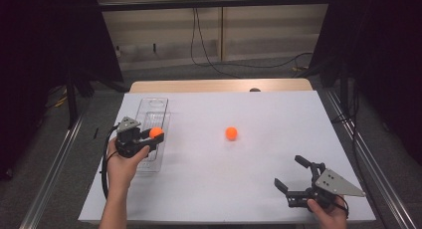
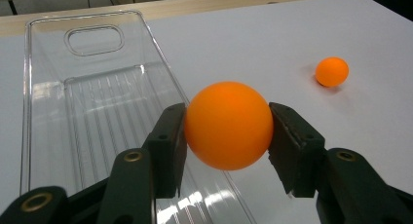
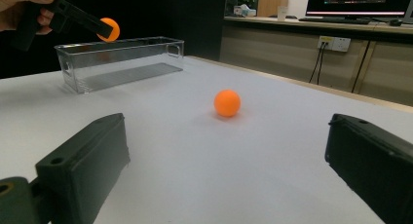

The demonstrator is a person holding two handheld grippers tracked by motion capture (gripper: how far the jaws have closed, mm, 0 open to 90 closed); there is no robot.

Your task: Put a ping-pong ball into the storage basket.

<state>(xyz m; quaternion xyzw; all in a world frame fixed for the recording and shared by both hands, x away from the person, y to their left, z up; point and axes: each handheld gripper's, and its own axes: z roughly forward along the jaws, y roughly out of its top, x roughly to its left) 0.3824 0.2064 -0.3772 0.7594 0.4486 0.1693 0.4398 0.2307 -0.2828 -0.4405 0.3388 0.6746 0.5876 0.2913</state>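
Gripping an orange ball [image 2: 228, 125] between both pads, my left gripper [image 1: 155, 134] has its jaws clenched on the ball's two sides, holding it in the air above the right-hand rim of a clear plastic bin [image 2: 92, 112]. From the right gripper view I see the ball raised just over the bin's top edge, clear of the bin's floor. A second orange ball [image 1: 231, 133] rests on the white counter [image 1: 259, 179], well apart from the bin and near the middle of the surface. My right gripper [image 1: 293, 175] sits low at the near right corner of the counter, its jaws released and spread wide with nothing between them; they point toward the loose ball, which lies well ahead of them and untouched. A hand [image 1: 121, 167] grasps the left gripper from below.
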